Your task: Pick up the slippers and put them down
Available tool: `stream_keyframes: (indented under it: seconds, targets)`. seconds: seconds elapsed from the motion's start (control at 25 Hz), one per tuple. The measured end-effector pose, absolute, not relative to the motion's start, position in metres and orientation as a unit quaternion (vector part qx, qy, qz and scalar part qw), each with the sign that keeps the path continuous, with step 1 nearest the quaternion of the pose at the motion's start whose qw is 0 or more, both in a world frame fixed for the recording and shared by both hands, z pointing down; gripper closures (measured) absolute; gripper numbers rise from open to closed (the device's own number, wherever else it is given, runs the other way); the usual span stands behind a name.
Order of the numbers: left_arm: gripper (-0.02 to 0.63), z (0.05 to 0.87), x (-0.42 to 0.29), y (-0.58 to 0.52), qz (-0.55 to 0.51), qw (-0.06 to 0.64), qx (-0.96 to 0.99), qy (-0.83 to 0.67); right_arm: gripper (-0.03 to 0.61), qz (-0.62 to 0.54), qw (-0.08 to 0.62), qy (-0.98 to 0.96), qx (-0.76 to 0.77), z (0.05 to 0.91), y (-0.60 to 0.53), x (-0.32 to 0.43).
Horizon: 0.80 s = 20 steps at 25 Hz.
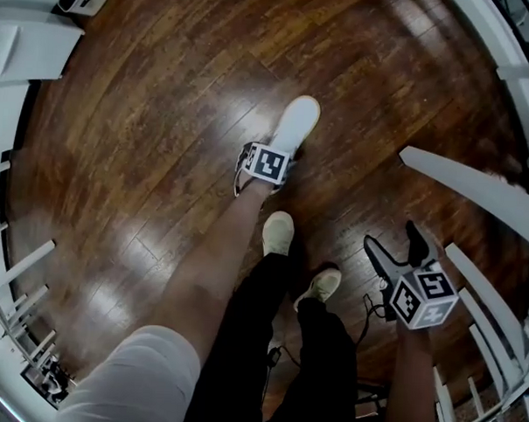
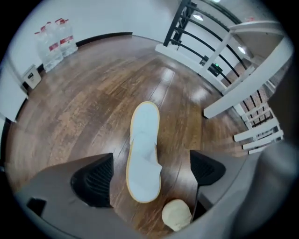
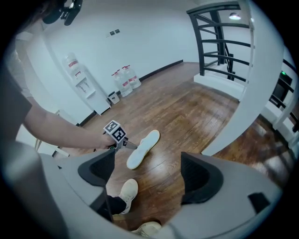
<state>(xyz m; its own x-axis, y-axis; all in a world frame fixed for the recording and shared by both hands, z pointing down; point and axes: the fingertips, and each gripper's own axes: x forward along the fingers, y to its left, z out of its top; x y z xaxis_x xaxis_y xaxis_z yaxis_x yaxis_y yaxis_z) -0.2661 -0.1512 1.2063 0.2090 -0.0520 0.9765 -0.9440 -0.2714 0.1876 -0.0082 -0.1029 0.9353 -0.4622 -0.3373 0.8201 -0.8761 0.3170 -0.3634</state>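
Note:
One white slipper (image 1: 298, 120) with a tan edge lies flat on the dark wooden floor, toe pointing away from me. My left gripper (image 1: 269, 155) hovers over its heel end. In the left gripper view the slipper (image 2: 144, 149) shows between the two wide-apart jaws of the left gripper (image 2: 149, 173), untouched by either. My right gripper (image 1: 392, 238) stands open at the lower right, well clear of the slipper and holding nothing. The right gripper view shows the same slipper (image 3: 143, 148) and the left gripper's marker cube (image 3: 115, 131) beyond the right gripper (image 3: 145, 170). No second slipper is in sight.
The person's two pale shoes (image 1: 278, 232) (image 1: 321, 285) stand just behind the slipper. White stair rails and slats (image 1: 475, 193) run along the right side, and white panels (image 1: 27, 47) along the left. Water bottles (image 2: 55, 39) stand by the far wall.

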Motion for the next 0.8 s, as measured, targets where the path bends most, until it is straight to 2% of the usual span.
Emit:
stream_keyframes:
  seconds: [0.24, 0.6, 0.8]
  targets:
    - [0.104, 1.08, -0.282, -0.124, 0.501, 0.439, 0.636, -0.391, 0.16, 0.415, 0.306, -0.759, 0.398, 0.839, -0.105, -0.013]
    - [0.11, 0.878, -0.272, -0.104, 0.502, 0.418, 0.646, -0.395, 0.16, 0.389, 0.293, -0.77, 0.412, 0.686, -0.089, 0.013]
    - [0.11, 0.723, -0.232, -0.089, 0.451, 0.398, 0.692, -0.399, 0.158, 0.383, 0.28, -0.778, 0.413, 0.583, -0.053, 0.05]
